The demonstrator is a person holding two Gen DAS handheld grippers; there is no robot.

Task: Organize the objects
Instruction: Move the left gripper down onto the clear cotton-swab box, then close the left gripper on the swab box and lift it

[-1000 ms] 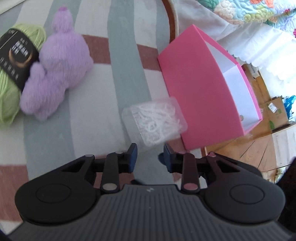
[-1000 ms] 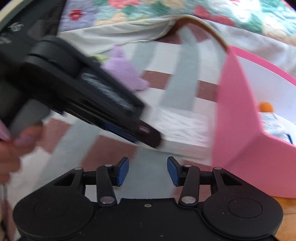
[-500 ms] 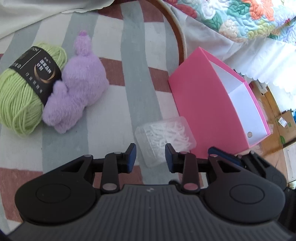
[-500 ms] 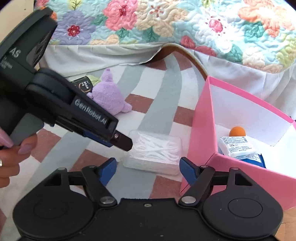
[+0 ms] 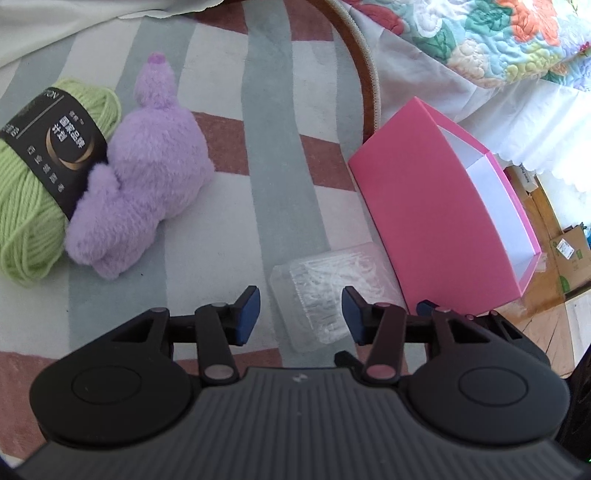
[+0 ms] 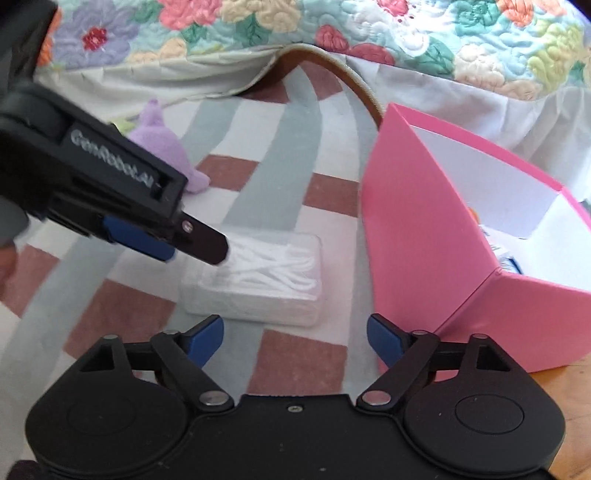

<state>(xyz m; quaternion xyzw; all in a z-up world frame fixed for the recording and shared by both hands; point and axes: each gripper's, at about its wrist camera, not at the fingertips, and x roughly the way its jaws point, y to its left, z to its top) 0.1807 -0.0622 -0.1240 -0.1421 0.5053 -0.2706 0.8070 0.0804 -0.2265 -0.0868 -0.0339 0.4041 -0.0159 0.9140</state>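
A clear plastic box of white cotton swabs [image 5: 325, 291] [image 6: 258, 280] lies on the striped rug beside a pink open box [image 5: 436, 210] [image 6: 443, 236]. My left gripper [image 5: 301, 314] is open, its jaws on either side of the swab box's near end, just above it. It shows in the right wrist view [image 6: 199, 247] reaching in from the left over the swab box. My right gripper [image 6: 295, 338] is open and empty, just short of the swab box. A purple plush toy [image 5: 147, 173] and a green yarn ball [image 5: 33, 192] lie to the left.
The pink box holds a white packet [image 6: 506, 254] and an orange item, mostly hidden by its wall. A floral quilt [image 6: 295, 29] and white bed skirt hang behind. The rug's brown curved edge [image 5: 358, 62] runs behind the pink box. Wooden floor [image 5: 546, 321] lies to the right.
My left gripper has pulled back, opened wider and come down over the swab box. My right gripper has opened wide and moved closer to the swab box.
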